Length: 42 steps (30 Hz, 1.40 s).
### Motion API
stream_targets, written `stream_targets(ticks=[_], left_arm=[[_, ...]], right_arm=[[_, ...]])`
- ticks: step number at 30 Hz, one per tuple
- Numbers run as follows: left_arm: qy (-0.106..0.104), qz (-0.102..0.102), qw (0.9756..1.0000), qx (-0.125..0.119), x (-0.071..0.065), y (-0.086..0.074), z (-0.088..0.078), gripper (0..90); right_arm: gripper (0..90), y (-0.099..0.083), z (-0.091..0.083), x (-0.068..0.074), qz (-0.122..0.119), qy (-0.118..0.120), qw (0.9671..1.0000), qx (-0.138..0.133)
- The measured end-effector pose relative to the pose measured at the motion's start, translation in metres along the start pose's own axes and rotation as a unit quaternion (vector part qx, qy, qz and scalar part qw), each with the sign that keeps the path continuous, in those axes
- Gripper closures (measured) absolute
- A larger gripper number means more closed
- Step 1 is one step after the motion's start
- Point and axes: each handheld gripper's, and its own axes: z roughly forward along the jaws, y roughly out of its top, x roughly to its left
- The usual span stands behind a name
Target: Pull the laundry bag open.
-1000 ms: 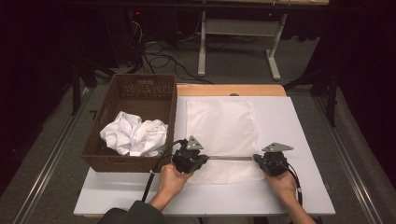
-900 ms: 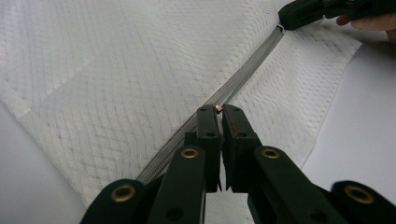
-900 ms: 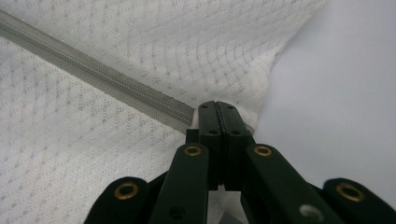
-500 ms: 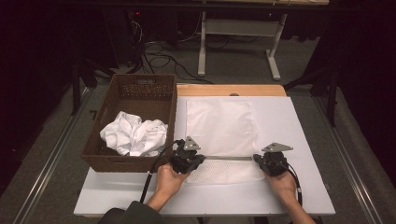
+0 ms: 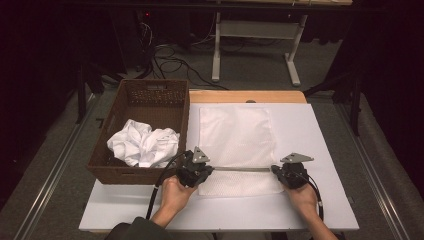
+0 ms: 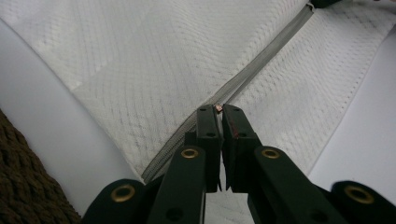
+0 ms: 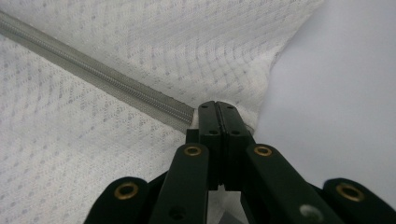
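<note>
two grippers sit at the ends of a grey zipper (image 5: 242, 169) on a white mesh bag (image 5: 235, 135) lying flat on the table (image 5: 320, 150); the left gripper (image 6: 218, 110) has its jaws nearly together, pinching a small reddish zipper pull (image 6: 219, 108) at their tips; the right gripper (image 7: 218, 106) is clamped fully on the bag's edge where the zipper ends; a brown basket (image 5: 150, 95) of crumpled cloth (image 5: 142, 145) stands just beside the bag.

Your forearms come in from the table's near edge, your left hand (image 5: 172, 192) gripping the left gripper (image 5: 206, 171) and your right hand (image 5: 302, 196) the right gripper (image 5: 276, 170), both low, pointed inward at each other, jaws pinched nearly together on each.
</note>
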Motion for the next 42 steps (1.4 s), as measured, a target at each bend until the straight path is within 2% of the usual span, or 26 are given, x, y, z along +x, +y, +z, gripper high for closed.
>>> stream_targets(ticks=[2, 5, 10, 14, 20, 22, 26, 32, 35, 37, 42], left_arm=[[0.011, 0.009, 0.9999, 0.003, 0.000, -0.004, 0.002, 86.1], [0.001, -0.004, 1.0000, -0.003, 0.003, -0.012, 0.002, 86.1], [0.009, 0.003, 0.9999, -0.003, 0.000, -0.014, 0.001, 86.1], [0.026, 0.010, 0.9995, 0.016, -0.002, -0.017, 0.004, 86.1], [0.030, 0.001, 0.9994, 0.019, -0.002, -0.019, 0.004, 86.1], [0.046, 0.005, 0.9985, 0.029, -0.003, -0.020, 0.005, 86.1], [0.049, -0.004, 0.9982, 0.034, 0.000, -0.021, 0.004, 86.1], [0.071, 0.001, 0.9962, 0.051, -0.002, -0.023, 0.006, 86.0], [0.074, -0.004, 0.9957, 0.056, -0.001, -0.023, 0.006, 86.1], [0.089, 0.002, 0.9935, 0.071, -0.001, -0.023, 0.008, 86.0], [0.099, 0.000, 0.9910, 0.090, -0.001, -0.025, 0.012, 85.9]], right_arm=[[90.0, 0.000, 0.000, 0.000, 0.001, 0.000, 1.0000, 0.000], [90.0, 0.000, 0.000, 0.000, 0.000, -0.001, 1.0000, -0.001], [90.0, -0.001, 0.000, 0.001, -0.002, -0.004, 1.0000, -0.002], [90.0, 0.000, 0.000, 0.001, -0.001, -0.005, 1.0000, -0.001], [90.0, 0.000, 0.000, 0.001, 0.000, -0.003, 1.0000, -0.002], [90.0, 0.000, 0.000, 0.001, -0.002, -0.004, 1.0000, -0.002], [90.0, -0.001, 0.000, 0.000, 0.001, -0.003, 1.0000, -0.003], [90.0, -0.001, 0.000, 0.001, 0.003, -0.005, 1.0000, -0.003], [90.0, -0.001, 0.000, 0.000, 0.006, -0.002, 1.0000, -0.003], [90.0, -0.001, 0.000, 0.000, 0.008, -0.001, 1.0000, -0.004], [90.0, -0.001, 0.000, 0.000, 0.007, -0.001, 1.0000, -0.004]])
